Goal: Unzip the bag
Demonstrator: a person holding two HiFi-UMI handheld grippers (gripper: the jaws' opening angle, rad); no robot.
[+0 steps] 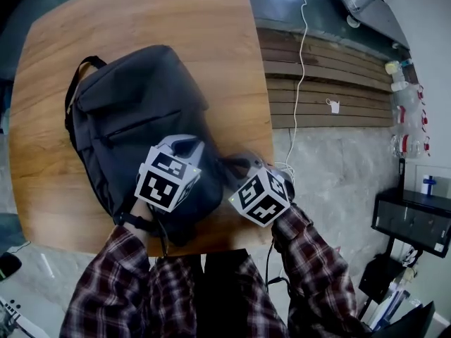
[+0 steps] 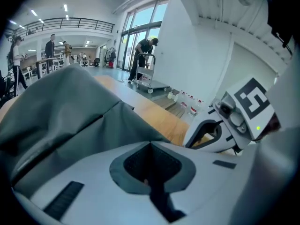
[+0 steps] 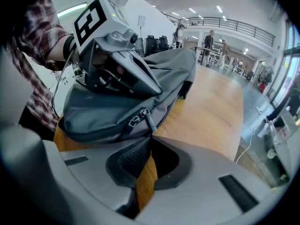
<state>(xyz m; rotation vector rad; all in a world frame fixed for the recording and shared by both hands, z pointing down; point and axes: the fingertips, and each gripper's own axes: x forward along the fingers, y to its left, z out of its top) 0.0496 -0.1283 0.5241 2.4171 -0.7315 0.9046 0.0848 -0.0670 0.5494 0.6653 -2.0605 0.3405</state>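
A dark grey backpack [image 1: 141,104] lies flat on the round wooden table [image 1: 176,13], its carry handle toward the far left. My left gripper [image 1: 184,145] rests on the bag's near end, jaws shut on a fold of its fabric [image 2: 117,121]. My right gripper [image 1: 236,164] sits at the bag's near right edge. In the right gripper view its jaws [image 3: 150,137] are shut on the tip of the grey zipper pull [image 3: 146,121], beside a second slider [image 3: 133,121]. The zipper looks closed. The left gripper [image 3: 117,74] shows above the bag there.
The table's near edge [image 1: 211,234] lies just under both grippers, and its right edge is close to the right gripper. A white cable [image 1: 303,55] runs over wooden floor slats [image 1: 331,83] to the right. A black box [image 1: 412,220] stands at the far right.
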